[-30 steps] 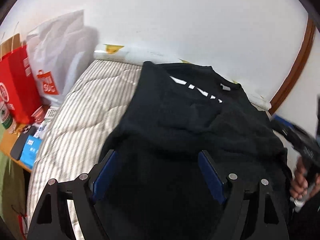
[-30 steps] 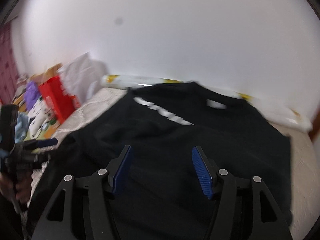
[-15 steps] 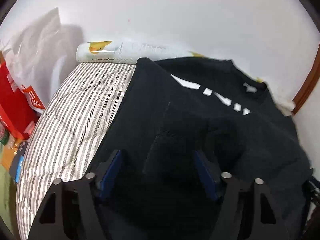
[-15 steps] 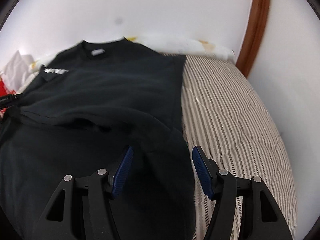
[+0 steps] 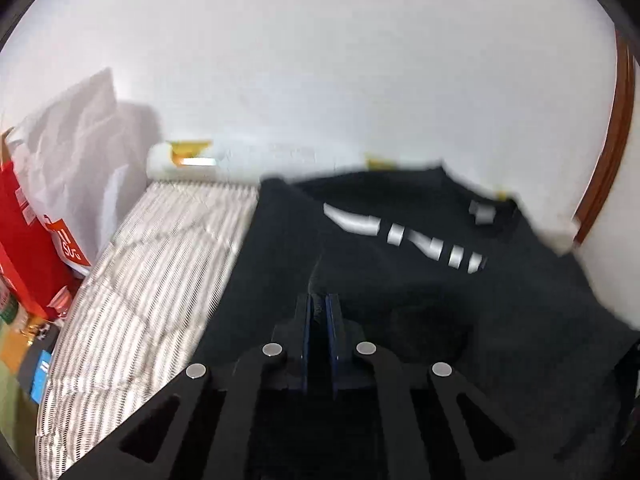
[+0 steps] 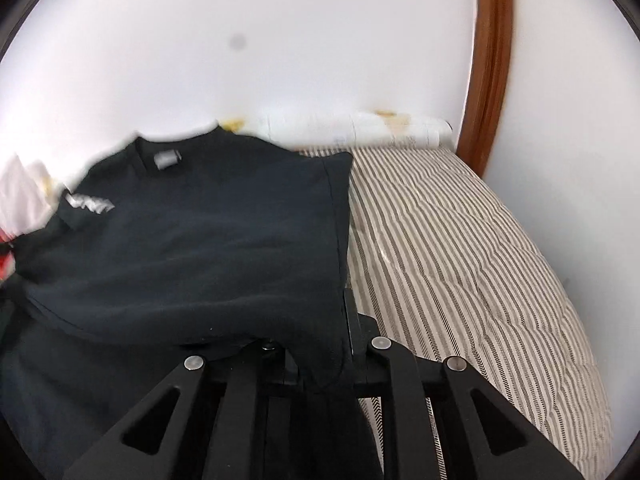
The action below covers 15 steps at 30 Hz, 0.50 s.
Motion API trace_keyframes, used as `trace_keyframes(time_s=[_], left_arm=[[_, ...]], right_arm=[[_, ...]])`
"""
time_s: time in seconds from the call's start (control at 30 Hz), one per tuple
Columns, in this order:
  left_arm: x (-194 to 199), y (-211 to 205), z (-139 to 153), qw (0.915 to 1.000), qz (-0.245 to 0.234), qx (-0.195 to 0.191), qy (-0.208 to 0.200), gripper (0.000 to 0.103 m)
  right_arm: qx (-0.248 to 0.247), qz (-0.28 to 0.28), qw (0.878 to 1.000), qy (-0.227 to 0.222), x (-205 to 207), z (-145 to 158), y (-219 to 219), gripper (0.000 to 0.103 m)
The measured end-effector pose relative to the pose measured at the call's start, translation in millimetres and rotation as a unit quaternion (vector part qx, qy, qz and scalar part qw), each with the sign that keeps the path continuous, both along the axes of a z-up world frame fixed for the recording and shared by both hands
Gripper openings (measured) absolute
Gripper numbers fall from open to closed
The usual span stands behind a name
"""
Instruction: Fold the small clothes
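Note:
A black T-shirt (image 5: 420, 300) with white lettering (image 5: 400, 236) lies spread on a striped bed. My left gripper (image 5: 319, 304) is shut, its blue pads pinching a fold of the shirt near the garment's left side. In the right wrist view the same T-shirt (image 6: 200, 240) shows a grey neck label (image 6: 167, 159). My right gripper (image 6: 326, 332) sits at the shirt's right edge with its jaws closing. Black cloth is bunched between them and drapes over the left finger, hiding it.
The striped quilt (image 6: 460, 260) lies bare to the right of the shirt and also on its left (image 5: 140, 280). A white roll (image 5: 248, 160) lies along the wall. A red bag (image 5: 24, 248) and white plastic bag (image 5: 72, 152) stand left. A brown frame (image 6: 488, 80) rises at right.
Both grippers have gone from open to closed on the shirt's cloth. The right one swung over to the shirt's right edge, and the left one moved in toward the lettering.

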<state>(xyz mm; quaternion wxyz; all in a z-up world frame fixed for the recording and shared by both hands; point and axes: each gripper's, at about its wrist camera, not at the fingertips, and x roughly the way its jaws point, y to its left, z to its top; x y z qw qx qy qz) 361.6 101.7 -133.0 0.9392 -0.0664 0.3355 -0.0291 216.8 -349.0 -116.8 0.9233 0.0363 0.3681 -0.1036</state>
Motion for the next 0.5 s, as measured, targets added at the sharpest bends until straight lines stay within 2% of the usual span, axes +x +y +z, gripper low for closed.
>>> trace_keyframes(time_s=[0.13, 0.27, 0.33, 0.43, 0.5], left_arm=[[-4.4, 17.9, 1.9, 0.9996, 0.017, -0.021, 0.008, 0.007], [-10.3, 20.5, -13.4, 0.9991, 0.019, -0.007, 0.038, 0.008], [-11.2, 19.8, -22.9, 0.9979, 0.017, -0.009, 0.061, 0.009], [-16.4, 17.6, -21.7, 0.9975, 0.023, 0.005, 0.066, 0.016], [-22.6, 15.3, -14.8, 0.9975, 0.033, 0.024, 0.057, 0.035]], right_arm=[[-0.015, -0.003, 0.999, 0.034, -1.2, -8.7, -3.2, 0.017], [-0.011, -0.003, 0.999, 0.053, -12.8, -11.0, -3.4, 0.037], [-0.009, 0.011, 0.999, 0.051, -23.5, -6.4, -3.0, 0.038], [-0.011, 0.037, 0.999, 0.023, -42.1, 13.4, 2.1, 0.044], [-0.010, 0.043, 0.999, 0.000, -46.6, 25.5, 3.8, 0.055]])
